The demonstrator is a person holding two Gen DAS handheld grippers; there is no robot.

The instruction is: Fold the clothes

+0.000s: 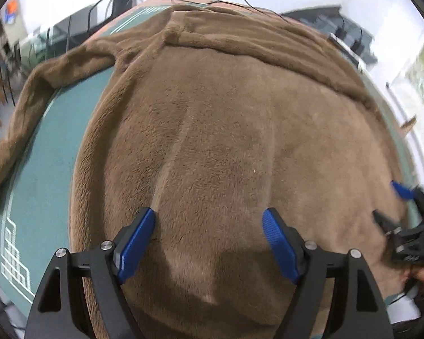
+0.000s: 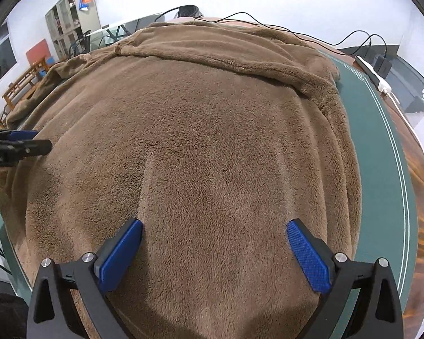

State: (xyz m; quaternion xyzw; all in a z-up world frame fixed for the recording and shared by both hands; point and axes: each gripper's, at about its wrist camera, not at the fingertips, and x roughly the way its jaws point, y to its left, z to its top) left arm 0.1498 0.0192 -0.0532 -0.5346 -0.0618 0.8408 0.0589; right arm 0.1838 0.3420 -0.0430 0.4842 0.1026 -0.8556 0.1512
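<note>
A brown fleece garment (image 1: 226, 130) lies spread flat over the green table mat (image 1: 42, 175), one sleeve (image 1: 28, 104) trailing off to the left. My left gripper (image 1: 209, 214) is open, its blue pads resting on or just above the pile, which shows brushed streaks ahead of each pad. Nothing is pinched between them. In the right wrist view the same garment (image 2: 212, 130) fills the frame. My right gripper (image 2: 214, 226) is open too, its pads on or just over the fleece. Each gripper shows at the edge of the other's view: the right gripper (image 1: 393, 206), the left gripper (image 2: 28, 141).
The mat's right margin (image 2: 387, 152) and the wooden table edge (image 2: 421, 186) lie beside the garment. A white power strip (image 2: 373, 76) and black cables (image 2: 257, 22) sit at the far edge. Shelves, chairs and a bench stand behind the table.
</note>
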